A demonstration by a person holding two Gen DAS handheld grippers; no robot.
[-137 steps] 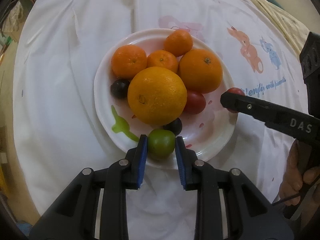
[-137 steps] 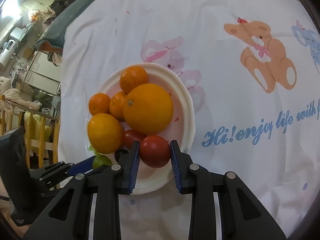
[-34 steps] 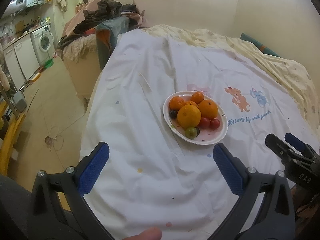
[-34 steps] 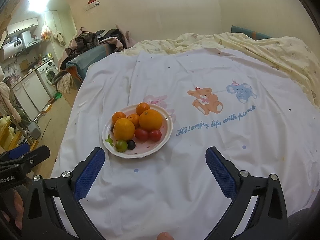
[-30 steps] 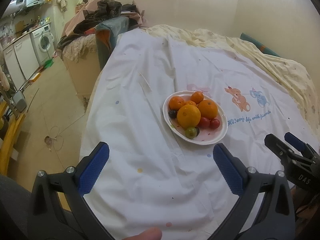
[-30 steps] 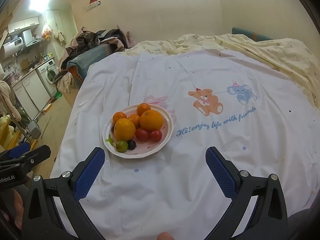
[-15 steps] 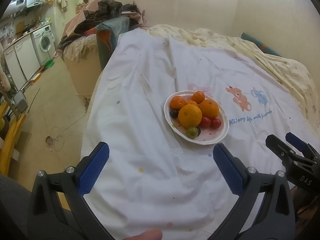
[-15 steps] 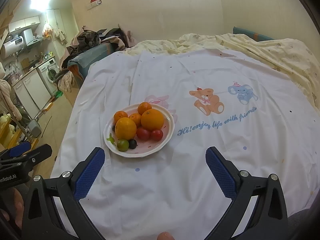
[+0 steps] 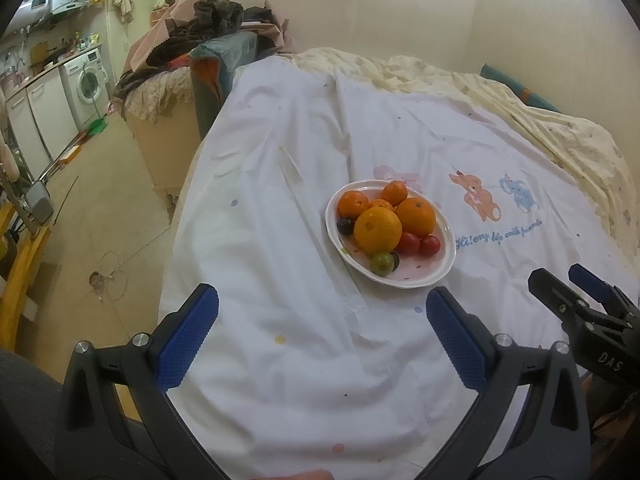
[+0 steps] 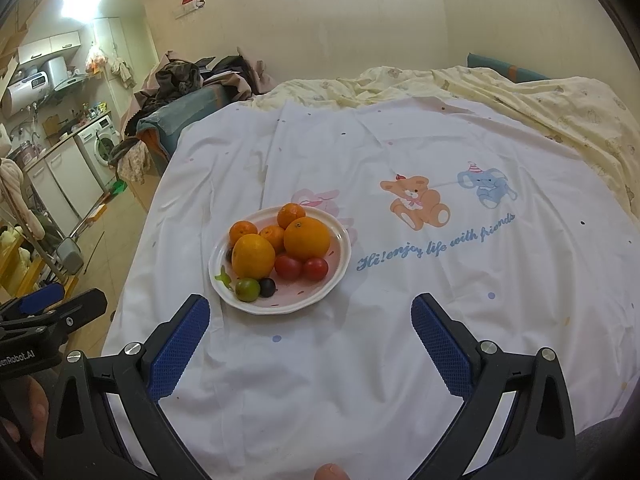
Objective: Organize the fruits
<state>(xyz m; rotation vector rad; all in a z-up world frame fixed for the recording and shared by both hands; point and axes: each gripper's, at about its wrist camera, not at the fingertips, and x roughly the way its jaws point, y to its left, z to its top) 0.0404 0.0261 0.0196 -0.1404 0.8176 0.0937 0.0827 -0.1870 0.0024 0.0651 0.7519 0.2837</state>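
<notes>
A white plate (image 9: 446, 256) (image 10: 340, 256) sits on the white printed sheet and holds the fruit: two big oranges (image 9: 378, 229) (image 10: 307, 238), several small mandarins (image 9: 353, 204), two red tomatoes (image 9: 429, 245) (image 10: 315, 268), a green lime (image 9: 381, 263) (image 10: 247, 289) and dark plums (image 10: 267, 287). My left gripper (image 9: 322, 336) is open and empty, held back well short of the plate. My right gripper (image 10: 310, 338) is open and empty, also well short of the plate. Each gripper shows at the edge of the other's view.
The sheet (image 10: 440, 280) covers a bed with a cream quilt (image 10: 540, 104) behind. A heap of clothes (image 9: 208, 20) lies at the far left end. Washing machine (image 9: 86, 84) and cabinets stand across the floor to the left.
4.6 s ago the left gripper held the lime and the right a tomato at the plate. Both have let go, opened wide and pulled far back. Over the last second almost nothing moves.
</notes>
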